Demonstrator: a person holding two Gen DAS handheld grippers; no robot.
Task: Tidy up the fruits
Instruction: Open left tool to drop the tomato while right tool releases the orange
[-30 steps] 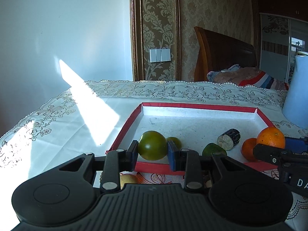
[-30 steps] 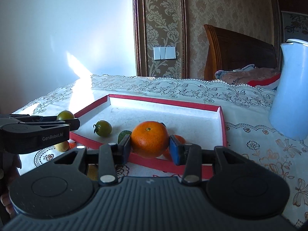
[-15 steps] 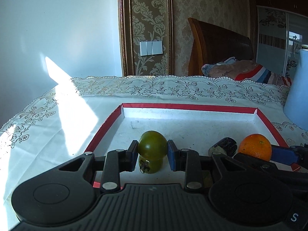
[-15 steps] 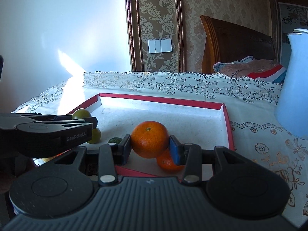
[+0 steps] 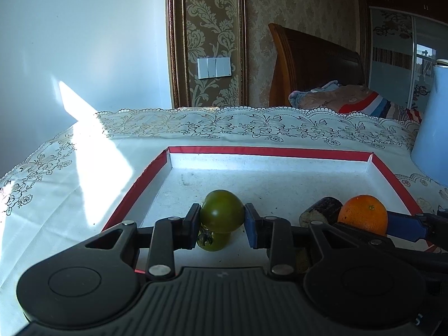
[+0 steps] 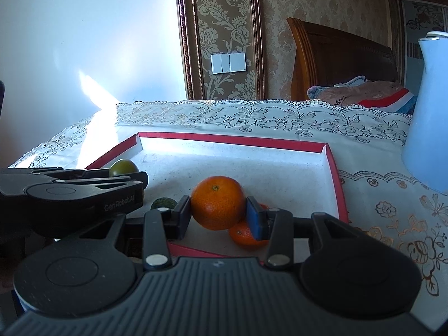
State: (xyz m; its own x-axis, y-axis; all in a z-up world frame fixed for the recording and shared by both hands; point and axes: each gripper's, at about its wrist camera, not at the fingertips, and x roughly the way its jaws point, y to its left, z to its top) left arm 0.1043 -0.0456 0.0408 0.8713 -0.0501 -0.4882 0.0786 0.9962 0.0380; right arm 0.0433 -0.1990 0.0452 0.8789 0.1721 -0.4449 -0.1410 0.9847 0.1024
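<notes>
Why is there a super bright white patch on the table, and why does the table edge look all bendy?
Left wrist view: sunlight glares on the white lace tablecloth, washing it out. Right wrist view: the same glare. In both, the fisheye lens curves straight edges.

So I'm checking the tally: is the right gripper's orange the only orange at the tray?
No: a second orange lies in the tray under the held orange.

A green tomato point(image 5: 222, 210) and an orange point(image 6: 218, 206) hang clamped above a red-rimmed tray point(image 5: 268, 151), a smaller tomato point(image 5: 214, 241) and orange point(image 6: 246, 237) beneath.
</notes>
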